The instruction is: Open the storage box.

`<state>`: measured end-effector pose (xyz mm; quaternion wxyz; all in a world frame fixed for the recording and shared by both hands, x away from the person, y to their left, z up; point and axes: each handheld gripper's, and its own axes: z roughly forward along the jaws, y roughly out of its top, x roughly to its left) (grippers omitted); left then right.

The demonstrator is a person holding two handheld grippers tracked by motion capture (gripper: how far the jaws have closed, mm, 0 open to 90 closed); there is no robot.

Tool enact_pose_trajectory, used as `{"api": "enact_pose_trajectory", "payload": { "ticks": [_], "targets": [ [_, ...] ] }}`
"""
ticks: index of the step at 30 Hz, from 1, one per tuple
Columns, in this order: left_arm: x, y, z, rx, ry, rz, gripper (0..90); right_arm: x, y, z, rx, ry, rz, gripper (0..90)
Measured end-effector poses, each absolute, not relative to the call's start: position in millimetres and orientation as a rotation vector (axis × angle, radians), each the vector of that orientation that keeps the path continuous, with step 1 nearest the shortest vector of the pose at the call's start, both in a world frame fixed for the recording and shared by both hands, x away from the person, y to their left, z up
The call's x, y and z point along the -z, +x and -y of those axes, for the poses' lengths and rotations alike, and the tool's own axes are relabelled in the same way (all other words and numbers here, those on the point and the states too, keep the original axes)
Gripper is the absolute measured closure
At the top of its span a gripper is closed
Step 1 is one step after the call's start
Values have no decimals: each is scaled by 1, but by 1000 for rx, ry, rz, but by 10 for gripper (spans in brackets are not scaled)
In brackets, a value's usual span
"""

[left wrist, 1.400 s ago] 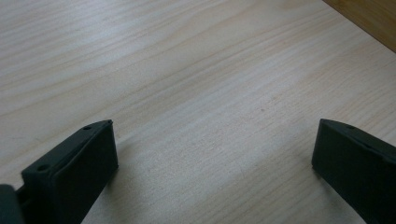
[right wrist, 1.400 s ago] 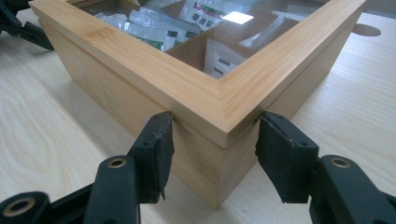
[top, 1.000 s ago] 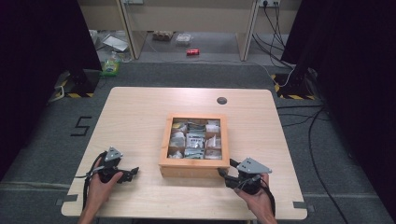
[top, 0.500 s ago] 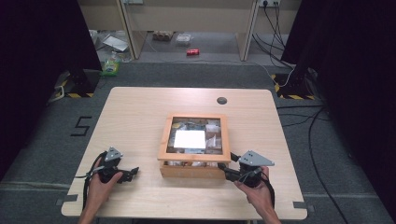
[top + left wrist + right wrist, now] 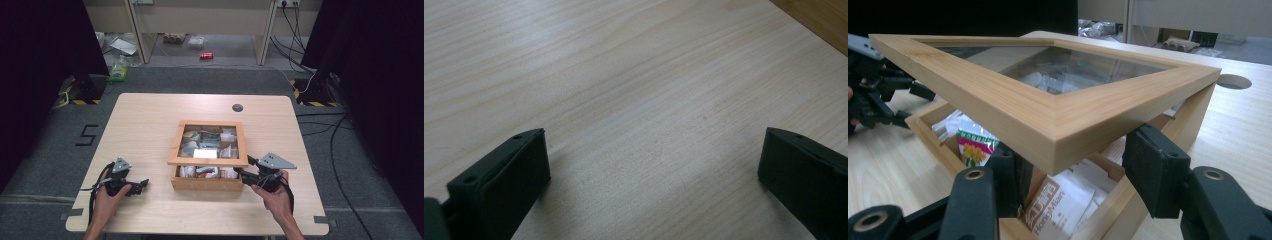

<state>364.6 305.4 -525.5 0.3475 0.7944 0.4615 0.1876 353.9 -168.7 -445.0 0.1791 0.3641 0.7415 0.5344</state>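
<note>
A wooden box [image 5: 206, 184] stands at the table's middle front, holding several sachets [image 5: 1060, 200]. Its glass-paned lid [image 5: 207, 162] is tilted up at the near edge, hinged at the back. My right gripper [image 5: 243, 171] holds the lid's near right corner. In the right gripper view the jaws [image 5: 1078, 172] close in on either side of that raised corner of the lid [image 5: 1048, 117]. My left gripper [image 5: 144, 184] rests on the table left of the box, open. Bare wood lies between its jaws [image 5: 654, 165].
The pale wooden table [image 5: 145, 125] has a round cable hole [image 5: 237, 107] behind the box. Cables [image 5: 345, 150] run over the grey floor at the right. A red can [image 5: 206, 55] and other clutter lie under the far bench.
The lid lay flat on the box one second ago. The right gripper has lifted its near edge, and the front row of sachets now shows. The left gripper has stayed still.
</note>
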Motion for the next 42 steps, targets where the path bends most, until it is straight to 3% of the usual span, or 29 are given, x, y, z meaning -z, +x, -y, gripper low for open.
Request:
{"api": "enact_pose_trajectory", "payload": {
  "ticks": [42],
  "targets": [
    [526, 365, -305, -487, 2060, -1197, 0, 417, 402, 156, -1618, 1032, -1975, 486]
  ]
}}
